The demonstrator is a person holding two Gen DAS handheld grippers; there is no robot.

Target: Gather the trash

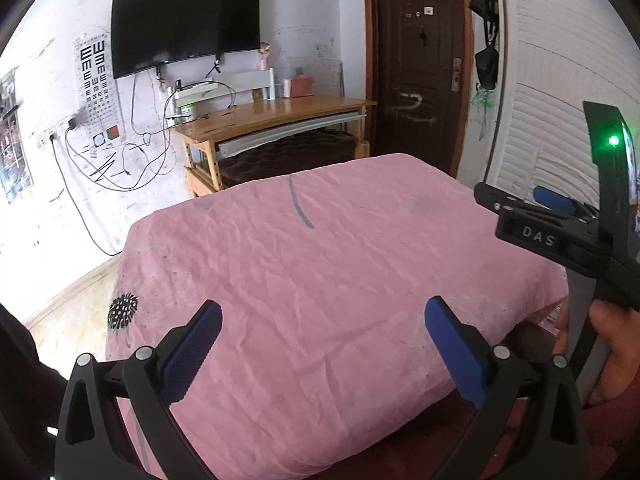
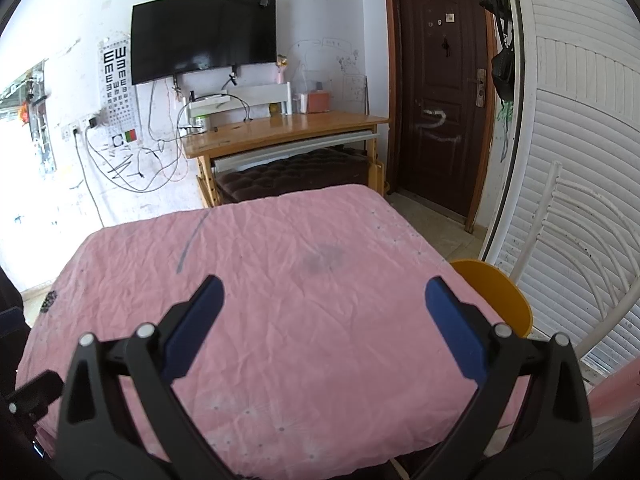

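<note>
A table under a wrinkled pink cloth (image 1: 320, 248) fills the lower half of both views, also seen as the pink cloth (image 2: 280, 264) in the right wrist view. I see no trash on it. My left gripper (image 1: 323, 314) hovers open above the near edge, nothing between its blue pads. My right gripper (image 2: 323, 294) is open too, empty, over the same cloth. In the left wrist view the right gripper's body (image 1: 560, 224) shows at the right edge, held by a hand (image 1: 612, 344).
A wooden desk (image 2: 288, 128) with small items stands against the far wall under a wall-mounted TV (image 2: 204, 36). A dark door (image 2: 440, 92) is at the back right. A yellow stool (image 2: 496, 292) and a white chair (image 2: 580, 240) stand right of the table.
</note>
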